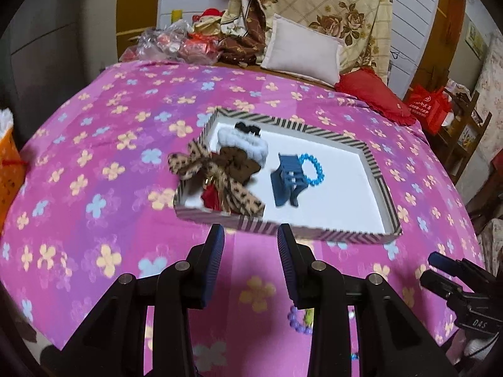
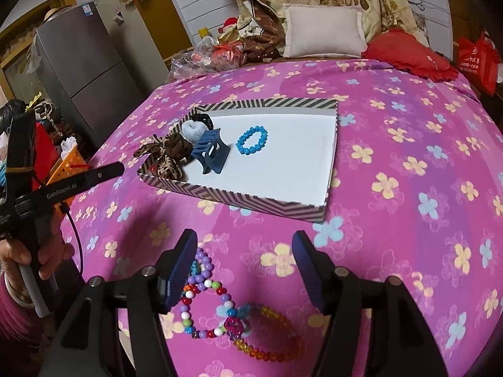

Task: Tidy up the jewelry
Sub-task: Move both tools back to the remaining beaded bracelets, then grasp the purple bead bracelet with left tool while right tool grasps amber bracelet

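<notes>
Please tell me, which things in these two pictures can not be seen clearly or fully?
- Bead bracelets: right wrist view, partly behind the right tongs; left wrist view shows only a purple bit.
- Black item in the striped box: left wrist view, behind the white fluffy scrunchie.
- Red piece: blurred, under the leopard bow.

Dim indoor light, oversaturated colours, heavy fisheye bending (black vignetted corners), slight motion blur, soft shadows

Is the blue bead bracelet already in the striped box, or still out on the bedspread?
In. The blue bead bracelet lies flat on the white floor of the striped box, right of the blue hair clip. Other bracelets remain on the bedspread.
</notes>
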The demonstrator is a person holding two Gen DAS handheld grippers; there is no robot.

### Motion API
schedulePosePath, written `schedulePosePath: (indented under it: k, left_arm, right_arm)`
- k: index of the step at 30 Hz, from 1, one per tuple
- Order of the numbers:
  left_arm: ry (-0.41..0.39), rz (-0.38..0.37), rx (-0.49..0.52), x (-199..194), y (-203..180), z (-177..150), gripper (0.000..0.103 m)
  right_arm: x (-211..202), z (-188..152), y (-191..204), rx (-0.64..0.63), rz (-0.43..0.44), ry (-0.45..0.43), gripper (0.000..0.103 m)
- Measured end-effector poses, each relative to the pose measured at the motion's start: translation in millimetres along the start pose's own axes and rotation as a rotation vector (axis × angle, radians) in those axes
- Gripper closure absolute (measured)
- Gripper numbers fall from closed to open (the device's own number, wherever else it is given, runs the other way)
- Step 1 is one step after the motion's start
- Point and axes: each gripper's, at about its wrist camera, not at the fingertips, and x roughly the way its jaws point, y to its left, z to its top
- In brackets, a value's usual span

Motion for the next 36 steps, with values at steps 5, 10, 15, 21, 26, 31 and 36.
schedulePosePath:
  k: [5, 10, 15, 21, 26, 31, 36]
  left_arm:
    - [0.017, 0.018, -0.003, -1, 5, -19, 0.067]
    - [0.023, 0.045, -0.001, -2, 4, -34, 0.067]
    - [0.025, 0.061, 0.001, -2, 1, -43, 0.067]
    - [0.024, 0.064, 0.020, -4, -6, -48, 0.067]
    - [0.012, 0.077, 0.036, -7, -9, -51, 0.067]
    - [0.020, 0.075, 0.038, -6, -10, -54, 0.067]
    - [0.030, 0.068, 0.042, -6, -11, -58, 0.067]
  right_arm:
    - [-3, -9, 0, 0.003, -0.010, -0.002, 0.033]
    - [-4, -18, -1, 0.002, -0.025, 0.000, 0.033]
    - [-10, -24, 1, -0.010, -0.025, -0.017, 0.033]
    - [-11, -30, 2, -0.016, -0.028, -0.011, 0.027]
    - [-10, -35, 2, -0.010, -0.029, 0.004, 0.026]
    - [-9, -39, 1, -0.007, -0.021, 0.020, 0.026]
    - [-9, -45, 1, -0.014, -0.026, 0.032, 0.026]
